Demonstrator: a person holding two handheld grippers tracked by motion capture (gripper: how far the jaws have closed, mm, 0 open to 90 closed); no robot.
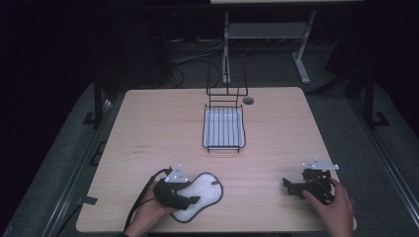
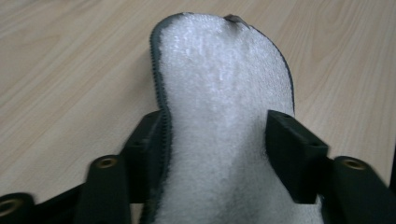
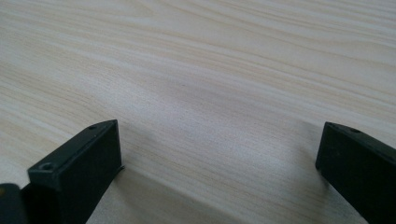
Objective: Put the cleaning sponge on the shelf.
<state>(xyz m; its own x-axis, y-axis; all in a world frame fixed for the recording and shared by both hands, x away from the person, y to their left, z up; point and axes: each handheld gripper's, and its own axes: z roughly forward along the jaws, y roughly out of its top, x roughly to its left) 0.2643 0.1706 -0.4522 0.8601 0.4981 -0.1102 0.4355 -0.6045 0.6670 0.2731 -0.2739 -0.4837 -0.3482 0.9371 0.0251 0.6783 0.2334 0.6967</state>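
At the lower left of the pale wooden desk [image 1: 148,128], the left gripper [image 1: 190,200] straddles the white fleecy dark-edged insole-shaped pad [image 2: 224,116], seemingly to lift it, while the right gripper [image 1: 288,187] rests released at lower right.

A light wooden table [image 1: 148,128] with rounded corners. A black wire rack [image 1: 224,127] holding a white tray sits at its centre, toward the far edge, with a small dark round fitting [image 1: 248,100] just beside it. A white fleecy pad [image 1: 200,195] with dark trim lies flat near the front edge.

A wire rack [image 1: 224,126] on the table [image 1: 148,128]; possibly a grommet [image 1: 248,100].
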